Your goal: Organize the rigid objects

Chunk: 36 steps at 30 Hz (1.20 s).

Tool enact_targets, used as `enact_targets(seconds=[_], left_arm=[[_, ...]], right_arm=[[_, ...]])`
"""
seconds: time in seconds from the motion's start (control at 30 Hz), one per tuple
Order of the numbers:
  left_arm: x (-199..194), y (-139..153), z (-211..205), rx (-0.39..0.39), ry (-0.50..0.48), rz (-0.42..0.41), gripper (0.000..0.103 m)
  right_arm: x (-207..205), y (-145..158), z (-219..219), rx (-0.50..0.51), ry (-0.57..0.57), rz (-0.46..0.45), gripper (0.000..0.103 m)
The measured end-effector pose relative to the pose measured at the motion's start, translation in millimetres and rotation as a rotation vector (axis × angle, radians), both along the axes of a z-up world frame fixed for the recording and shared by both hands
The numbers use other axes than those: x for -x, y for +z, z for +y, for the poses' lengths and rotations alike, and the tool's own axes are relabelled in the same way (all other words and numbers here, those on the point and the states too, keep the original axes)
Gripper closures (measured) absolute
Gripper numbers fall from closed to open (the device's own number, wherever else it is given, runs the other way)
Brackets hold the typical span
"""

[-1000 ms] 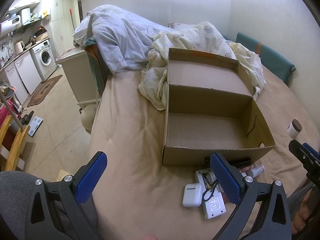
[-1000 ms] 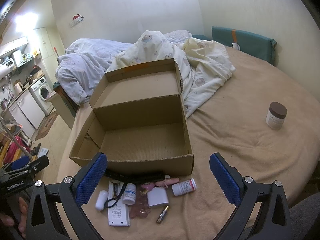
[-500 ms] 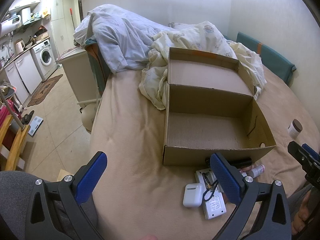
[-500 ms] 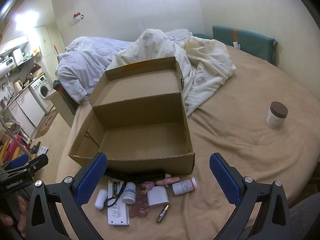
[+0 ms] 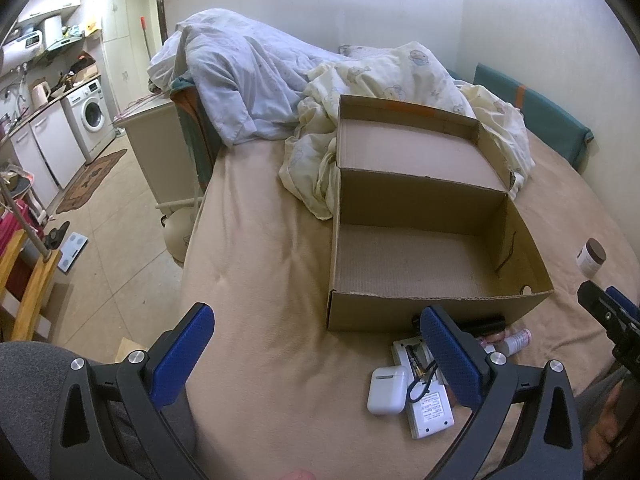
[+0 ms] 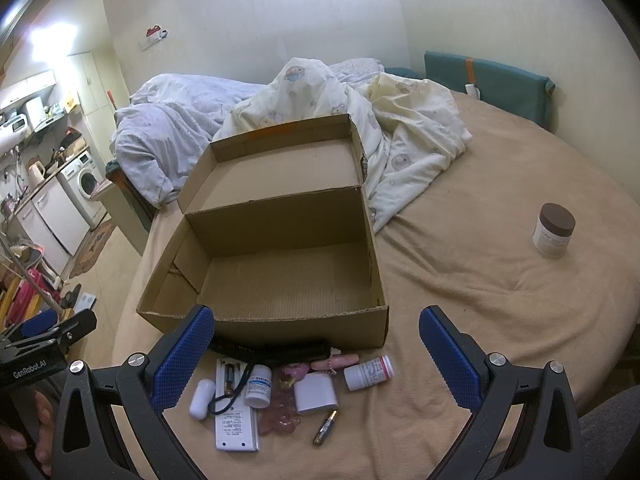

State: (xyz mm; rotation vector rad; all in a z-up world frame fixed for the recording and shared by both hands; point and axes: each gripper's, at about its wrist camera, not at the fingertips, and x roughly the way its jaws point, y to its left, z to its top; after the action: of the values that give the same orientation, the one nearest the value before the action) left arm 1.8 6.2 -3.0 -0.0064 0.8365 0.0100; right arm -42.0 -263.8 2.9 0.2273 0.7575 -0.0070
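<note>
Both claws, left claw (image 5: 316, 344) and right claw (image 6: 318, 344), gape empty; cardboard box (image 6: 280, 280) just ahead, small items (image 6: 316, 394) between right claw's fingers on the bed (image 6: 480, 300)

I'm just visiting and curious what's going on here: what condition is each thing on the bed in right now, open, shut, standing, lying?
cardboard box: open, empty, lid folded back.
brown-lidded jar: upright, capped, apart from the rest.
red-capped bottle: lying on its side, capped.
blue-labelled bottle: lying, capped.
white remote: battery bay uncovered.
earbud case: shut.
loose battery: lying flat.
left gripper: open, empty.
right gripper: open, empty.
</note>
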Motion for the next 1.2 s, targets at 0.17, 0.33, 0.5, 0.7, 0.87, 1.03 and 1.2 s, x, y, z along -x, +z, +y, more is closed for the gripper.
enact_targets(seconds=[0.17,0.33,0.5,0.7,0.87,1.03,1.2], left_arm=[[0.1,-0.3,1.0,-0.002,0.001,0.000,0.000],[0.8,-1.4,2.3,-0.003,0.004,0.001,0.000],[1.0,-1.8,3.7,-0.002,0.003,0.000,0.000],[0.3,-1.1,1.8,-0.004,0.003,0.000,0.000],[0.3,-1.0,1.8,-0.005,0.002,0.002,0.000],[0.5,-2.3,3.4,-0.004,0.002,0.002,0.000],[0.6,-2.2,2.8,-0.005,0.002,0.002,0.000]], right_arm=[[-0.1,0.9,-0.2,-0.001,0.001,0.000,0.000],[-0.1,0.5,-0.3,-0.003,0.001,0.003,0.000],[-0.3,-0.3,-0.2,-0.003,-0.002,0.000,0.000],[-0.3,0.6,-0.7,-0.003,0.000,0.000,0.000],[-0.2,0.5,-1.4,-0.004,-0.002,-0.001,0.000],[-0.7,-0.3,-1.6,-0.007,-0.003,0.001,0.000],[-0.2,0.8,-2.0,-0.006,0.000,-0.001,0.000]])
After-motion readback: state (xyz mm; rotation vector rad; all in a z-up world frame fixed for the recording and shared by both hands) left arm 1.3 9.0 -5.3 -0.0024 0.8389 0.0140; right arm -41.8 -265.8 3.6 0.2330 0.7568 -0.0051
